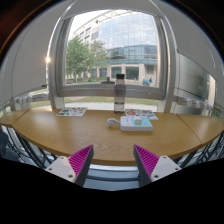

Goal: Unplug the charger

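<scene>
Ahead, wooden table [70,135] by window [112,45]; hand-held gripper [112,163] released, fingers apart.

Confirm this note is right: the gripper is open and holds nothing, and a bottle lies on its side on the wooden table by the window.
One detail is wrong. In the gripper view the bottle stands upright on the wooden table by the window, not on its side. The rest holds: the gripper is open and holds nothing.

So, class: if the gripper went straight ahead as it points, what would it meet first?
Probably the wooden table edge just ahead of the open gripper; beyond stands a bottle, though depth is unclear.
</scene>
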`<state>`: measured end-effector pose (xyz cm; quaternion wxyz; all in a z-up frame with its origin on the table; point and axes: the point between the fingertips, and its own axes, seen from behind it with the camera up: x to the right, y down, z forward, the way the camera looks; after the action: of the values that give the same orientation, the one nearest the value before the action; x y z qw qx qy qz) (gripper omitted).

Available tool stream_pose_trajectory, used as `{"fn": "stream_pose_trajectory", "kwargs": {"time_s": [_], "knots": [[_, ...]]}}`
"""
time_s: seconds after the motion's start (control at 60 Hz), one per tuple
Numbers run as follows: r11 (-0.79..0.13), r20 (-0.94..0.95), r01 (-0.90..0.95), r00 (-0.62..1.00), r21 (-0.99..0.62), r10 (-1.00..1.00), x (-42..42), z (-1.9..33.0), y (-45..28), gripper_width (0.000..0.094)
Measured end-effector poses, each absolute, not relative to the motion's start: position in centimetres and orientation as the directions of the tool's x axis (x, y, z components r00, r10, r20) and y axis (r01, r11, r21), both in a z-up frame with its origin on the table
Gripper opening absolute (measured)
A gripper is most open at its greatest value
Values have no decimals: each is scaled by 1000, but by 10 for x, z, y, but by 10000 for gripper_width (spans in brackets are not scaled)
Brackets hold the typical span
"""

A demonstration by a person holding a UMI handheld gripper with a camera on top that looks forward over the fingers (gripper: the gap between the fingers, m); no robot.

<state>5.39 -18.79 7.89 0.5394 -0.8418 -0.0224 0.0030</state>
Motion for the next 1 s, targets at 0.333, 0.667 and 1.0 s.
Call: {"fn": "stream_pose_trajectory", "kwargs": {"time_s": [0.333, 0.667, 1.0], "knots": [[-437, 42, 14, 998, -899, -56, 164, 67, -41, 785], [-513, 21, -2, 999, -858, -40, 176, 38, 44, 591], [-599, 88, 1, 989, -801, -115, 178, 21, 49, 207]]}}
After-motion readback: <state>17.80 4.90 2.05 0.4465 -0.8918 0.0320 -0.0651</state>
